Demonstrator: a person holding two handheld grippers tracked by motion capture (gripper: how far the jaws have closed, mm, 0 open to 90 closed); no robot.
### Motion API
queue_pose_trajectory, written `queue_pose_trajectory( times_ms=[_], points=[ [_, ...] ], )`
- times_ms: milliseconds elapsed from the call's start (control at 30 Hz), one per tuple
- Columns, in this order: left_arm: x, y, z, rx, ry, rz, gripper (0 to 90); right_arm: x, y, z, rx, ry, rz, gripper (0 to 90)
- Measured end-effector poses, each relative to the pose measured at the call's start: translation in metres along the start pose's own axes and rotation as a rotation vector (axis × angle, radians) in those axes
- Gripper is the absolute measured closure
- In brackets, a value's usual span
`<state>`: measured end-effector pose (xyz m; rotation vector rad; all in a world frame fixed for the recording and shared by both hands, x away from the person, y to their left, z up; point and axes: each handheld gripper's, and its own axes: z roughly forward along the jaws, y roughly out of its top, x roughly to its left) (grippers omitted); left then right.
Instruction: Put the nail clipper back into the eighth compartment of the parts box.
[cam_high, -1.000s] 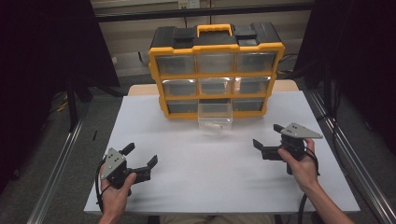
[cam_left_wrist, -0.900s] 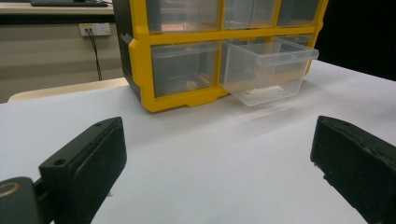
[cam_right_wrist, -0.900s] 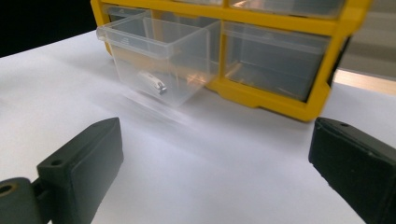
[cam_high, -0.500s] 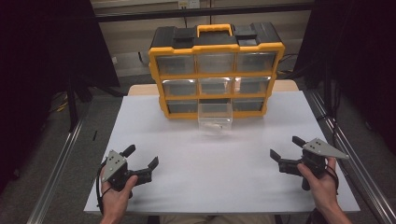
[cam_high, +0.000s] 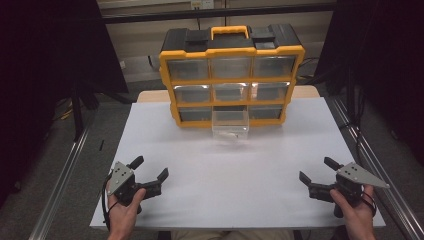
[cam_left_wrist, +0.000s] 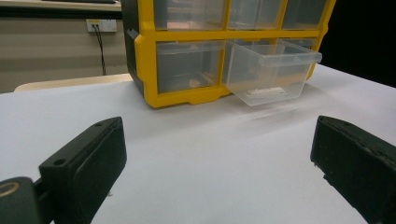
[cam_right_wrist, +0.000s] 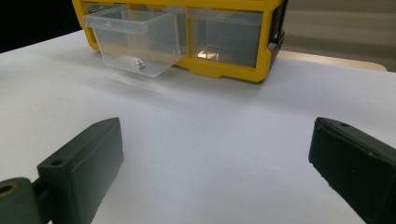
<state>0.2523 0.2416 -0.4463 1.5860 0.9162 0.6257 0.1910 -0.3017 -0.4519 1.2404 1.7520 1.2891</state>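
A yellow and black drawer cabinet (cam_high: 231, 75) with clear drawers stands at the back of the white table (cam_high: 225, 195). Its bottom middle drawer (cam_high: 230, 124) is pulled out and tilts forward, with a small pale item (cam_high: 227, 134) inside. My left gripper (cam_high: 150, 167) is open near the front left, held in a hand, nothing between its jaws. My right gripper (cam_high: 316, 169) is open near the front right, also empty. The left gripper view looks between its open gripper (cam_left_wrist: 217, 128) at the drawer (cam_left_wrist: 271, 70). The right gripper view has its open gripper (cam_right_wrist: 215, 128) facing the drawer (cam_right_wrist: 135, 42) and a small item (cam_right_wrist: 136, 62) in it.
Metal rails (cam_high: 60, 170) run along both sides of the table, beyond its edges. Dark curtains hang at the left and right. A wide stretch of bare white table lies between the grippers and the cabinet (cam_left_wrist: 144, 70).
The right gripper has drawn back from mid-table towards the front right edge and a little further right. The left gripper has barely moved. The drawer stays pulled out.
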Motion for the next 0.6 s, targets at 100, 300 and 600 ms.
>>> queue_pose_trajectory(
  times_ms=[100,300,600],
  points=[
    [0.001,0.000,0.000,0.017,-0.009,0.033,3.5,0.000,0.001,0.001,-0.008,0.000,0.000,2.2],
    [0.003,0.000,0.004,0.010,-0.005,0.026,3.2,0.002,0.003,0.011,0.012,0.014,-0.013,1.8],
    [0.002,0.001,0.006,0.020,-0.020,0.031,3.2,-0.001,0.002,0.013,0.033,0.017,-0.005,1.9]
  ],
)
